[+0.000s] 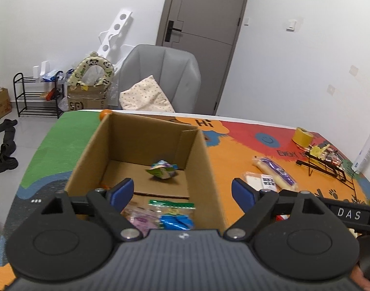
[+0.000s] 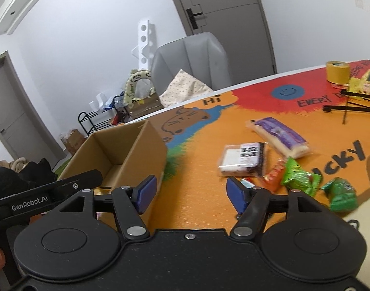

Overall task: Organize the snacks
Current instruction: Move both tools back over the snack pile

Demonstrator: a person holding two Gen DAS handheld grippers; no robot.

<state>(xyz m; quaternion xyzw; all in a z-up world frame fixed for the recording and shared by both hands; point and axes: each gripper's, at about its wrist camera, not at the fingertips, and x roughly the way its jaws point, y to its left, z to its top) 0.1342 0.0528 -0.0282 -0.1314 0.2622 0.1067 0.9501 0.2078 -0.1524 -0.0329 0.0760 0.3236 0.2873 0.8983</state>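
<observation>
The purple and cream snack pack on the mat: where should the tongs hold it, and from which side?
Probably across the middle of the purple and cream snack pack, coming from above: it lies flat, long and narrow, so the short width fits between the fingers.

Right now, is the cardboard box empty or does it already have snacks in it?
Not empty. The open-topped cardboard box holds a crumpled snack packet on its floor and flat packets at the near end.

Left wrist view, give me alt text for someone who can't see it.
The open, empty left gripper hovers over an open cardboard box holding a few snack packets, including a crumpled green-and-white packet. More snacks lie on the colourful table mat to the right.
</observation>
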